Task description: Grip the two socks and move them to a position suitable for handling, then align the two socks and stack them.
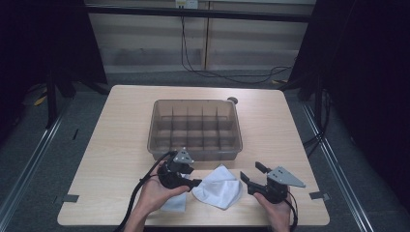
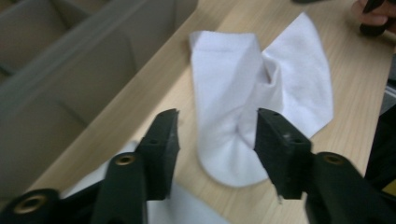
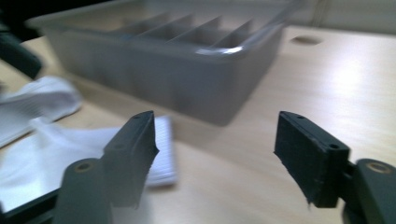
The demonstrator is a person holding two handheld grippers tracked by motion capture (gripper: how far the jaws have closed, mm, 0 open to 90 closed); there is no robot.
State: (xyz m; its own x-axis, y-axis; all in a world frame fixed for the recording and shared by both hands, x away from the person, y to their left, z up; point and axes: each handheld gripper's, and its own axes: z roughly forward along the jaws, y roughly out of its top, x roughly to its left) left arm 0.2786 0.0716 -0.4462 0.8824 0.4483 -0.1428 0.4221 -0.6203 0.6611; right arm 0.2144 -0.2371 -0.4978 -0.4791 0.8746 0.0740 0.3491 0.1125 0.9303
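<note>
A crumpled white sock (image 1: 220, 188) lies on the wooden table near its front edge, between my two grippers. My left gripper (image 1: 192, 176) points right at it. In the left gripper view its jaws (image 2: 217, 135) stand open on either side of the sock's rounded end (image 2: 229, 93), low over the table, without pressing on it. A second white sock (image 1: 175, 203) lies flat under my left hand. My right gripper (image 1: 252, 172) sits right of the crumpled sock and points left and away. It (image 3: 215, 140) is open with only bare table between its jaws.
A translucent grey bin (image 1: 193, 150) with several compartments stands just beyond the socks, at the table's middle. Its front wall (image 3: 177, 84) is close to both grippers. A small round hole (image 1: 232, 100) sits in the tabletop behind the bin. Cables trail on the floor beyond.
</note>
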